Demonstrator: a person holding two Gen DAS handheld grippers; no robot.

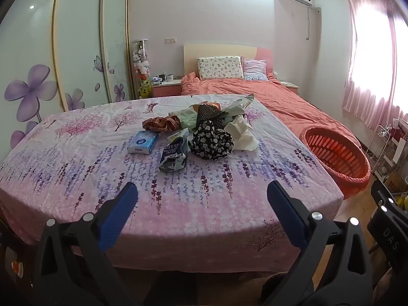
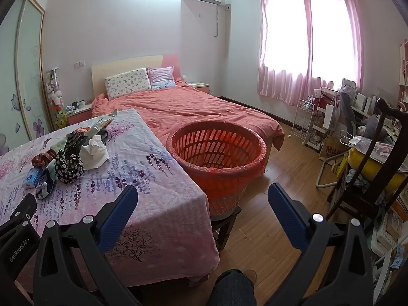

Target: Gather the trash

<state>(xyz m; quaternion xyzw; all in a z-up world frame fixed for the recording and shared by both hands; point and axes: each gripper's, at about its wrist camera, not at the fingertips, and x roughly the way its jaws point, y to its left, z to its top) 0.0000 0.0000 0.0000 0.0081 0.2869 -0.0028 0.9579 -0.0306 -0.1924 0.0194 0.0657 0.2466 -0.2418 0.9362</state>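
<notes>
Left wrist view. We see the left gripper (image 1: 202, 196) with its jaws spread wide and nothing between them, poised over the near part of the flowered tablecloth (image 1: 76, 158). The pile of trash (image 1: 204, 125) lies ahead of the fingertips, well apart from them: a crumpled foil wrapper (image 1: 174, 154) nearest, a blue tissue pack (image 1: 142, 142) just to its left, crumpled white paper (image 1: 242, 134) behind to the right, mixed with cloth pieces. The orange basket (image 1: 336, 155) stands beside the table's right edge.

Right wrist view. The right gripper (image 2: 202, 196) is likewise spread and empty, spanning the table's right edge, with the pile (image 2: 68, 158) off to its left and the basket (image 2: 216, 153) just ahead. The basket interior shows no trash, so we judge collection not yet begun; every piece remains to be picked up.
</notes>
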